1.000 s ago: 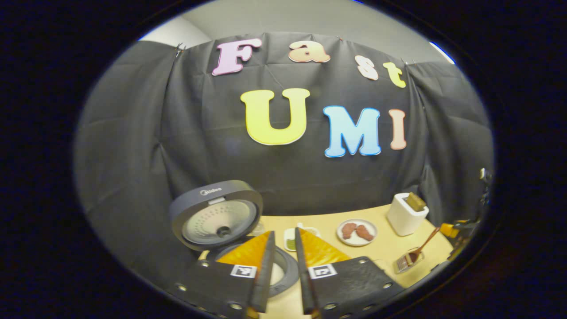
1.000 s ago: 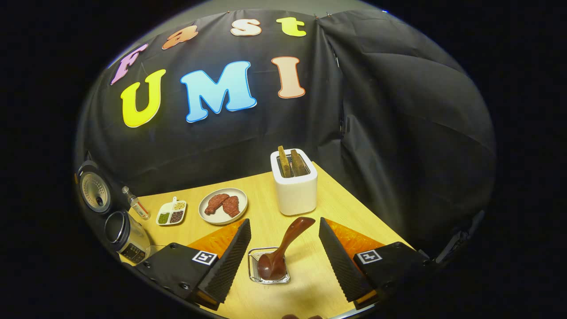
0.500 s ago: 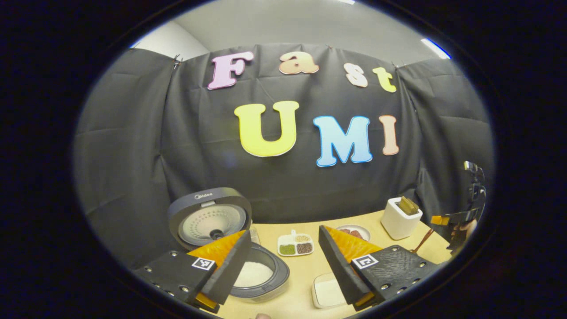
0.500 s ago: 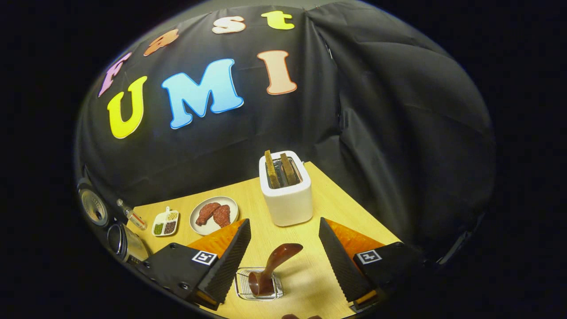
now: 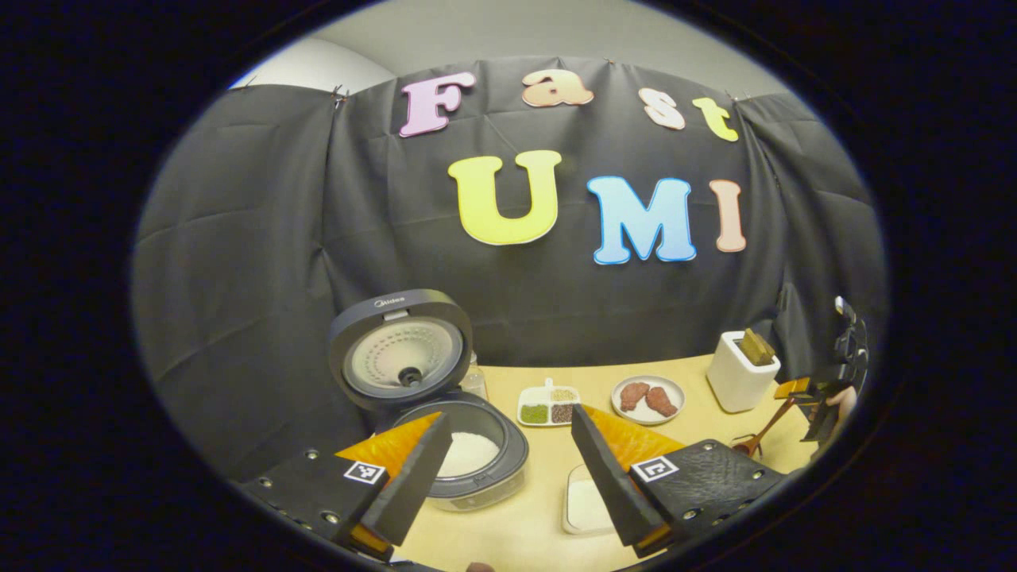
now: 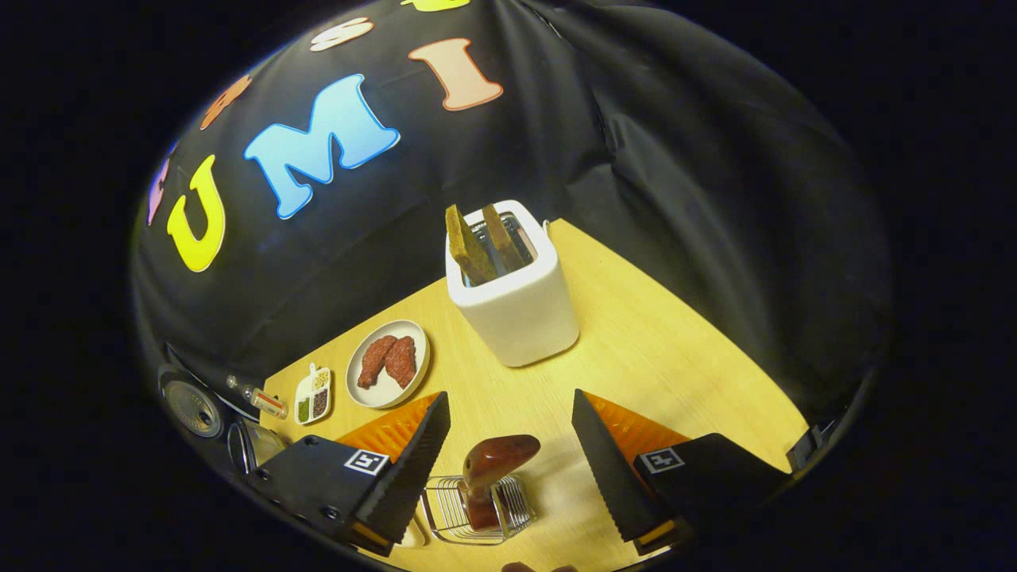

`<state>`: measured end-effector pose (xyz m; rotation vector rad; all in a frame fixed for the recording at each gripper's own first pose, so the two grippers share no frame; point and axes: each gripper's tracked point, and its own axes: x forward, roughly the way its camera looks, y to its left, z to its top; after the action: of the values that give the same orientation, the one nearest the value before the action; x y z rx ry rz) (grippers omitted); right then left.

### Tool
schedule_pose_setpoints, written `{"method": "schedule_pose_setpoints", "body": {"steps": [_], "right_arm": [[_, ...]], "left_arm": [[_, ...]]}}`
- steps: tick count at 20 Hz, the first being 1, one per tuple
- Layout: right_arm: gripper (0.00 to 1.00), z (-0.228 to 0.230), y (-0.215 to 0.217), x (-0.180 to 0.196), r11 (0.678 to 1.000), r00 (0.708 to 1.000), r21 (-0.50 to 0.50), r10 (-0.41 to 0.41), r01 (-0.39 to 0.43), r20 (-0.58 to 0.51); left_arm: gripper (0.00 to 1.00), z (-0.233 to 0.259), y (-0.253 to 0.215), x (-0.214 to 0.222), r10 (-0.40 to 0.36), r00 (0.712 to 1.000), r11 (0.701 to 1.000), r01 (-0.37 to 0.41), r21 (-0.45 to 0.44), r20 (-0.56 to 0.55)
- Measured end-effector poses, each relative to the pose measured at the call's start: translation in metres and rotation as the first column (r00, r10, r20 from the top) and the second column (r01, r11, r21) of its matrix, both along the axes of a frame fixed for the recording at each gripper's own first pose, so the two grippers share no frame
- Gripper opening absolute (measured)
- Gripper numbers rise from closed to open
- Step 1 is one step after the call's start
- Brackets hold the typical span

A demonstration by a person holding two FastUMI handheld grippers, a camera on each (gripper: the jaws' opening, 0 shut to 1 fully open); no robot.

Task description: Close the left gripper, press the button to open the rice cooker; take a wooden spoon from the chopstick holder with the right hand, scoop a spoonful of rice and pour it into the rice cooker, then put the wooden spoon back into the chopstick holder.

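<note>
The rice cooker (image 5: 477, 477) stands open with its lid (image 5: 397, 349) raised and white rice in the pot. My left gripper (image 5: 510, 413) hovers open just in front of it, holding nothing. A white dish of rice (image 5: 584, 508) sits to the cooker's right, partly behind one finger. The dark wooden spoon (image 6: 493, 461) leans in the wire chopstick holder (image 6: 477, 512). My right gripper (image 6: 508, 397) is open above it, its fingers on either side of the handle without touching. In the left gripper view, the spoon (image 5: 764, 433) and right gripper (image 5: 818, 393) appear at far right.
A white toaster (image 6: 512, 302) with two toast slices stands behind the holder. A plate of meat (image 6: 388, 363), a divided dish of beans (image 6: 312, 396) and a small bottle (image 6: 258, 399) line the back of the wooden table (image 6: 675, 357). The cooker (image 6: 242, 445) lies far left.
My left gripper opened from nearly shut and backed away from the cooker. My right gripper moved forward and tilted down over the spoon, which now sits between its fingers.
</note>
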<state>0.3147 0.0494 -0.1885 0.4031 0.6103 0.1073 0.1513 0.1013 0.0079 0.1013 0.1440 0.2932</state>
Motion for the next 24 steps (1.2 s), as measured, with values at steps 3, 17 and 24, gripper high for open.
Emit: {"method": "schedule_pose_setpoints", "body": {"steps": [3, 17, 24], "right_arm": [[0.99, -0.021, 0.012, -0.002, 0.996, 0.997, 0.074, 0.045, -0.041, -0.06], [0.33, -0.041, 0.047, 0.0, 0.975, 0.993, 0.217, 0.077, -0.057, -0.087], [0.27, -0.001, 0.038, -0.018, 0.97, 1.0, 0.244, 0.003, 0.002, -0.021]], "left_arm": [[0.96, -0.013, -0.015, -0.003, 0.012, 1.0, 1.0, -0.012, 0.004, -0.023], [0.96, -0.045, -0.017, -0.04, 0.082, 0.996, 0.993, -0.085, -0.078, -0.043], [0.96, -0.052, -0.006, -0.046, 0.05, 0.998, 0.994, -0.054, -0.096, -0.046]]}}
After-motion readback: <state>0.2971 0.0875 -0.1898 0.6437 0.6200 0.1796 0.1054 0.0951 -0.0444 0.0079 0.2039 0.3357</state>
